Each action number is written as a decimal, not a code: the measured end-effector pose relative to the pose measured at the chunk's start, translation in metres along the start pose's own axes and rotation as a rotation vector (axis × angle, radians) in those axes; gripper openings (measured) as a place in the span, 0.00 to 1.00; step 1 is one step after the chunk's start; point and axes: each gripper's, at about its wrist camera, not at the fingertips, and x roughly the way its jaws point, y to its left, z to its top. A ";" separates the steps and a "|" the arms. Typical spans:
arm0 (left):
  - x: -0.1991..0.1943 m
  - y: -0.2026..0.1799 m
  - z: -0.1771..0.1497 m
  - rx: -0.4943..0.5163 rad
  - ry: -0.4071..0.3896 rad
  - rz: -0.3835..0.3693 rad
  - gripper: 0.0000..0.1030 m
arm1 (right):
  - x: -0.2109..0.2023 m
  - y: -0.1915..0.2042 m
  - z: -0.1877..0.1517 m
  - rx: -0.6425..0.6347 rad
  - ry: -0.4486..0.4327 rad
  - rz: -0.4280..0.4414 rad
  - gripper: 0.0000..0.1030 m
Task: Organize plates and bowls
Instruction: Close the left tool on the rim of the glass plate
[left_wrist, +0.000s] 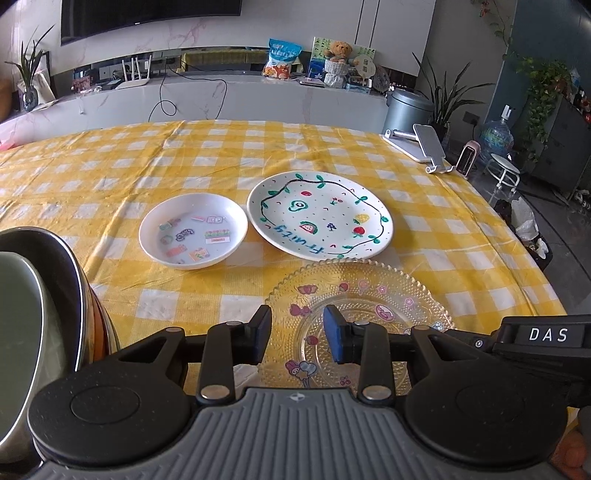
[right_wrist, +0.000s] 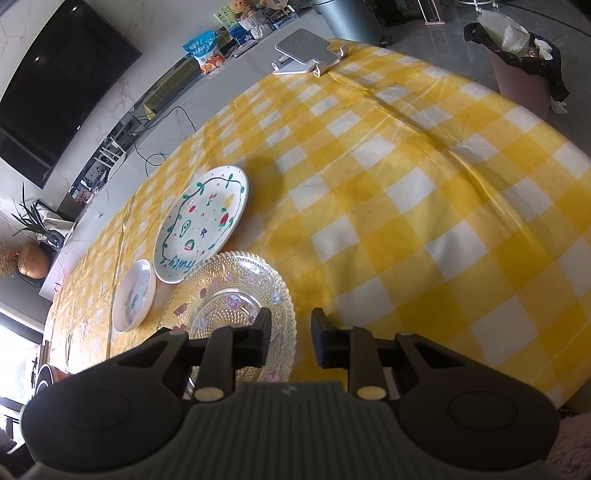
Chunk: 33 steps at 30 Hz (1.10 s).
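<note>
**A:** Left wrist view. What lies under your left gripper (left_wrist: 297, 334)?

**B:** The glass plate (left_wrist: 360, 314), at the near edge of the table (left_wrist: 110, 166). Your jaws stand part-open over its left side with nothing pinched between them. Past it, toward the table's middle, sit the painted plate (left_wrist: 319, 214) and, just left of it, the small white dish (left_wrist: 192, 229); both hold only decoration. At the left edge, a green bowl (left_wrist: 18, 314) nests inside a steel bowl (left_wrist: 70, 266).

**A:** Right wrist view?

**B:** Your right gripper (right_wrist: 290, 338) straddles the glass plate's right rim, jaws narrow, one finger (right_wrist: 260, 339) over the glass and the other over the cloth; whether the pads press the rim cannot be told. The glass plate is empty.

**A:** How to do this well?

**B:** Probably a two-sided lift: seat both grips fully on the beaded rim, then raise level, since glass likely slips.
</note>
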 end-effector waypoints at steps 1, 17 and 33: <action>0.000 -0.002 0.000 0.008 0.002 0.008 0.39 | 0.000 0.000 0.000 -0.001 -0.001 0.001 0.23; 0.009 -0.012 0.005 0.092 0.025 0.110 0.63 | 0.005 0.003 -0.002 -0.010 0.011 0.023 0.16; 0.011 -0.002 0.004 -0.007 0.090 -0.010 0.41 | 0.003 -0.010 0.001 0.067 -0.022 0.004 0.07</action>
